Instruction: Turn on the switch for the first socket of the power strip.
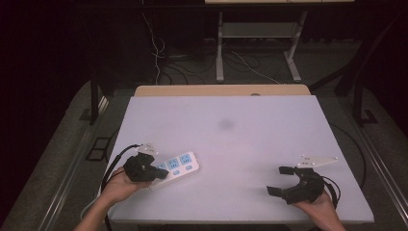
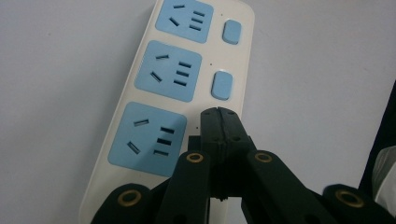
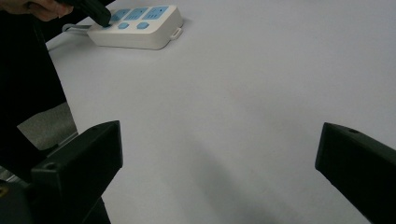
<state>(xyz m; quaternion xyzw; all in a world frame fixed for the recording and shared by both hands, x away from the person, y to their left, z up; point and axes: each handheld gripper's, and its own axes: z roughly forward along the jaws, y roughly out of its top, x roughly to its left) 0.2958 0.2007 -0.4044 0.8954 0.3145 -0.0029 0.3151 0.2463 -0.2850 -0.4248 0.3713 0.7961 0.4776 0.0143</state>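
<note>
A white power strip (image 1: 177,165) with three blue sockets and blue switches lies on the table's front left. My left gripper (image 1: 161,172) is shut, its closed tips pressing down on the strip by the nearest socket. In the left gripper view the tips (image 2: 219,116) cover the spot below the middle switch (image 2: 222,85), beside the nearest socket (image 2: 148,138). My right gripper (image 1: 281,180) rests at the front right, open wide and empty, jaws pointing left. The right gripper view shows the strip (image 3: 135,27) far off with the left gripper's tip (image 3: 103,21) on its near end.
The white table top (image 1: 231,139) has a faint grey smudge (image 1: 226,124) near its middle. A wooden edge (image 1: 221,90) runs along the back. A desk frame and cables (image 1: 255,48) stand on the floor beyond. The strip's cord (image 3: 74,29) trails off the left edge.
</note>
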